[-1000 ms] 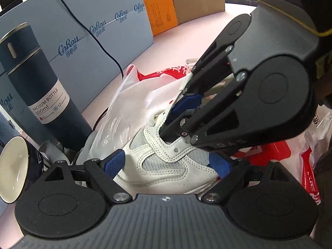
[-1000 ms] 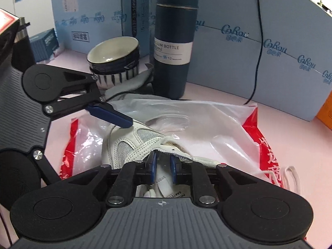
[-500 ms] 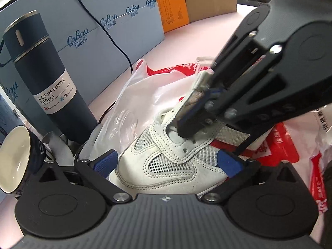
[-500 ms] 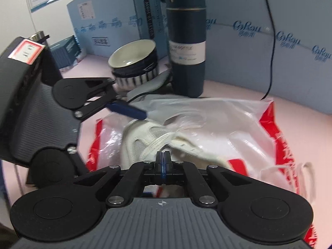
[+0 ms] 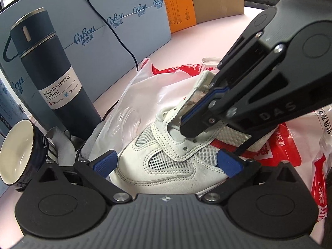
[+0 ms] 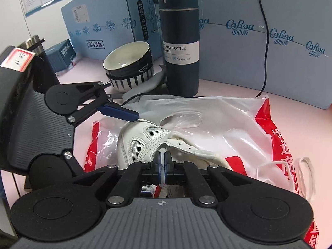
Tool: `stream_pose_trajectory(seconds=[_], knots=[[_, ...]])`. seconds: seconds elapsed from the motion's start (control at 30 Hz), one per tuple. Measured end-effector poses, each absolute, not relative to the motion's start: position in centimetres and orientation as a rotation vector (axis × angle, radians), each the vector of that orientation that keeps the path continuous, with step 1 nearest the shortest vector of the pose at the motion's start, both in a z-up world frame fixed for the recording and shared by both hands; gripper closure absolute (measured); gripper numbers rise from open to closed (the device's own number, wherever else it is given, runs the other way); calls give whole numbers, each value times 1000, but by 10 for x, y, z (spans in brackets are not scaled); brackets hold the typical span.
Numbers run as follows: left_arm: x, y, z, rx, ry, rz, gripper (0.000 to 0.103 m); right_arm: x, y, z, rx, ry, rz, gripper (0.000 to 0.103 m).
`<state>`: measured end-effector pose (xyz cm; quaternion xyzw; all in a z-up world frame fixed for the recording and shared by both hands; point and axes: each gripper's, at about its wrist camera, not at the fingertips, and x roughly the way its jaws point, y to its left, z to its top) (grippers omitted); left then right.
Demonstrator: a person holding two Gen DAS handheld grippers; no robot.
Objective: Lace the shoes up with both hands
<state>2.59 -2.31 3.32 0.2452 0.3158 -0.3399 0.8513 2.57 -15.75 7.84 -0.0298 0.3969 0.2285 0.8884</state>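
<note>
The white shoe [image 5: 166,161] lies on a red-and-white plastic bag [image 6: 228,120] on the pink desk [image 6: 290,112], its toe between the wide-spread fingers of the left gripper [image 5: 166,164], which touch neither side as far as the left wrist view shows. The right gripper [image 6: 162,161] is pressed narrow on the shoe's tongue [image 5: 199,95], lifting it up from the throat; a second ago its fingers stood a little apart around the tongue, and since then they have come together and the tongue has been drawn higher. The left gripper has stayed wide, with more of the shoe's side now in its view. A loose white lace [image 6: 305,174] lies on the bag to the right of the right gripper, well apart from the shoe. Beyond both grippers stand a dark blue vacuum bottle [image 6: 178,41] and stacked bowls [image 6: 128,62]. The heel of the shoe is hidden behind the right gripper, and whether any lace is threaded in the eyelets cannot be made out.
</note>
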Motion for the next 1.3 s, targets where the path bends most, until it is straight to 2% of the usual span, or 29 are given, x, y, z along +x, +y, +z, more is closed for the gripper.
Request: stream_pose_trajectory(seconds=[0.53, 0.67, 1.07, 1.3], knots=[[22, -26, 34, 538, 644, -705, 0, 37, -143, 66, -153, 820, 419, 96], [22, -26, 34, 539, 646, -713, 0, 37, -146, 67, -155, 815, 435, 100], [20, -26, 32, 545, 639, -701, 0, 34, -153, 73, -140, 849, 514, 101], [21, -28, 33, 546, 653, -692, 0, 18, -159, 74, -32, 857, 550, 102]])
